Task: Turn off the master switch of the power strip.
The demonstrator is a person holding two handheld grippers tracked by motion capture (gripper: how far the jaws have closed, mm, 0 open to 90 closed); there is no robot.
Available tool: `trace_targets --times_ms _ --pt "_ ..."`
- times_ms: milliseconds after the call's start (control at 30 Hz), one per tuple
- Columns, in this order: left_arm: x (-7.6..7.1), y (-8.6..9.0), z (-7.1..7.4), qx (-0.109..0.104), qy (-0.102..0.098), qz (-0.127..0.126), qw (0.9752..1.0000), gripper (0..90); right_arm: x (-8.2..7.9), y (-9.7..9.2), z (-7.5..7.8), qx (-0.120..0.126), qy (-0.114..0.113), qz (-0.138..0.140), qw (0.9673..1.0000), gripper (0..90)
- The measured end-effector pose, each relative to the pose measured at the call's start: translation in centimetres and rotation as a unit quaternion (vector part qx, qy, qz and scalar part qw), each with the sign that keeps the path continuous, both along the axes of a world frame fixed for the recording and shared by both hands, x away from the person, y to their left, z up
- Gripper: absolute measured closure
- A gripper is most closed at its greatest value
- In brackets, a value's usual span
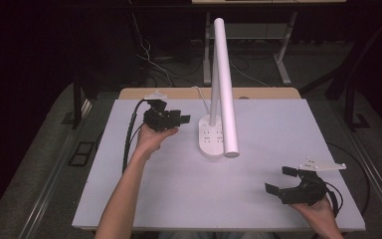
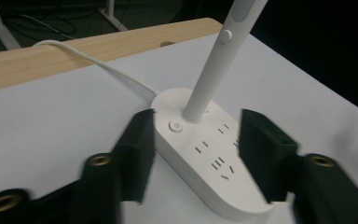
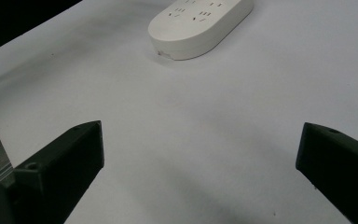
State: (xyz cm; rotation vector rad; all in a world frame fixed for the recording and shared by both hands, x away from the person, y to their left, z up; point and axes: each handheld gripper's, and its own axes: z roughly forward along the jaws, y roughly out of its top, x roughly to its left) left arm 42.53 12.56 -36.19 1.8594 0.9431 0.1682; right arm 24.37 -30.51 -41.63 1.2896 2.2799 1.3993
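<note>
A white desk lamp stands at the middle of the table. Its oval base (image 1: 210, 138) carries several sockets and a round button (image 2: 175, 126), and a long white tube arm (image 1: 225, 84) rises from it. My left gripper (image 1: 183, 119) hovers just left of the base, jaws open and pointing at it. In the left gripper view the base (image 2: 205, 158) lies beyond the left gripper (image 2: 198, 140), whose pads touch nothing. My right gripper (image 1: 279, 179) rests open at the table's near right corner. The right gripper (image 3: 200, 140) faces the base (image 3: 200, 23) from afar.
A white mat (image 1: 179, 189) covers the table, with a wooden strip (image 1: 179, 93) along its far edge. The lamp's white cord (image 2: 98, 63) runs off over that edge. Beyond the table are desk legs (image 1: 282, 55) and loose cables (image 1: 149, 59) on the dark floor.
</note>
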Motion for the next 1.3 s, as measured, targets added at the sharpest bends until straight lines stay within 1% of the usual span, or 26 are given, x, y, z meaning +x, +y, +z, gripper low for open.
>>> trace_targets --times_ms 100,133,233,333,367,433,467,633,733,800,900,933,1133,1300 --pt "-0.8 0.7 -0.1 0.006 0.0 -0.004 1.0 21.9 0.0 0.0 0.0 -0.001 0.0 0.0 1.0 0.2" --pt "-1.1 1.0 -0.1 0.006 0.001 0.0 1.0 18.3 0.0 0.0 -0.1 -0.001 0.001 0.0 1.0 0.2" --pt "-1.9 1.6 -0.2 -0.001 0.001 -0.002 1.0 10.0 0.1 -0.1 -0.1 0.001 0.001 -0.003 1.0 0.2" --pt "-2.8 1.9 -0.1 0.004 -0.002 -0.007 1.0 0.5 0.0 -0.1 -0.1 0.0 0.0 -0.004 1.0 0.2" --pt "-3.1 2.0 -0.1 0.003 -0.003 -0.008 1.0 0.0 0.0 -0.1 -0.1 0.0 0.0 -0.004 1.0 0.2" --pt "-3.8 2.2 -0.1 -0.007 -0.007 -0.012 0.9999 0.0 0.0 -0.1 -0.1 0.0 0.0 -0.004 1.0 0.2" --pt "-4.1 2.3 -0.1 -0.008 -0.008 -0.017 0.9998 0.0 0.0 -0.1 -0.1 -0.001 0.0 -0.004 1.0 0.2" --pt "-5.8 2.8 -0.1 -0.004 -0.014 -0.027 0.9995 0.0 0.0 -0.1 -0.1 -0.001 0.001 -0.005 1.0 0.2" --pt "-6.9 3.0 -0.1 -0.001 -0.022 -0.031 0.9993 0.0 0.0 -0.1 -0.1 -0.001 0.001 -0.005 1.0 0.2" --pt "-7.6 3.2 -0.3 0.009 -0.027 -0.029 0.9992 0.0 0.0 -0.1 -0.1 -0.001 0.001 -0.005 1.0 0.2" --pt "-8.6 3.4 -0.5 0.014 -0.03 -0.032 0.9989 0.0 0.0 -0.1 -0.1 -0.004 0.001 -0.004 1.0 0.2" --pt "-9.0 3.5 -0.6 0.015 -0.03 -0.028 0.999 0.0 0.0 0.0 -0.1 -0.004 0.001 -0.003 1.0 0.2" --pt "-10.8 4.3 -1.2 0.007 -0.033 -0.024 0.9991 0.0 0.0 0.1 -0.1 -0.005 0.001 -0.003 1.0 0.2" --pt "-12.5 4.9 -1.8 0.004 -0.039 -0.022 0.999 0.0 -0.1 0.2 0.0 -0.005 0.001 -0.004 1.0 0.2"
